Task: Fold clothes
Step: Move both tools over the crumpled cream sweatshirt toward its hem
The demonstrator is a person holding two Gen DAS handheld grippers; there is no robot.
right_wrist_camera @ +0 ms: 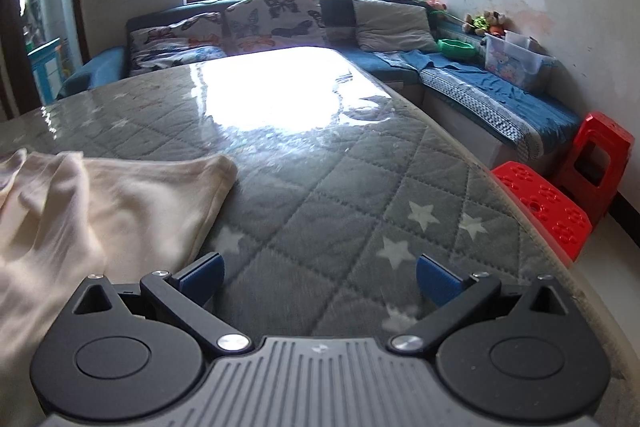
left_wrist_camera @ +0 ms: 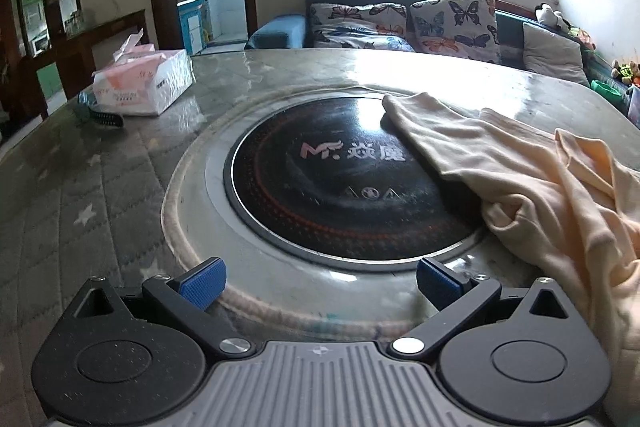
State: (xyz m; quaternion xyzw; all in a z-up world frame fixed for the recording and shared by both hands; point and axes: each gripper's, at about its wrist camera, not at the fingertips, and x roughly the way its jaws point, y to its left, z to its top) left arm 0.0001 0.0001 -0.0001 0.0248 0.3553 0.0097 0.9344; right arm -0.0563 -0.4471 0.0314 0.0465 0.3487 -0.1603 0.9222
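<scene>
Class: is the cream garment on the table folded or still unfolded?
Unfolded: the garment lies rumpled, one sleeve stretched over the black cooktop.

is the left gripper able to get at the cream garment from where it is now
Probably yes: the left gripper is open and empty, and the cream garment lies crumpled just to its right on the table, with nothing between them.

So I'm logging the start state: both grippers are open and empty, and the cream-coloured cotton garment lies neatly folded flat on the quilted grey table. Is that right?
Not quite. The cream-coloured cotton garment is not folded; it lies crumpled and bunched, one part draped over the round black cooktop, as the left wrist view shows. The rest holds: left gripper and right gripper are open and empty, over the quilted grey table.
</scene>
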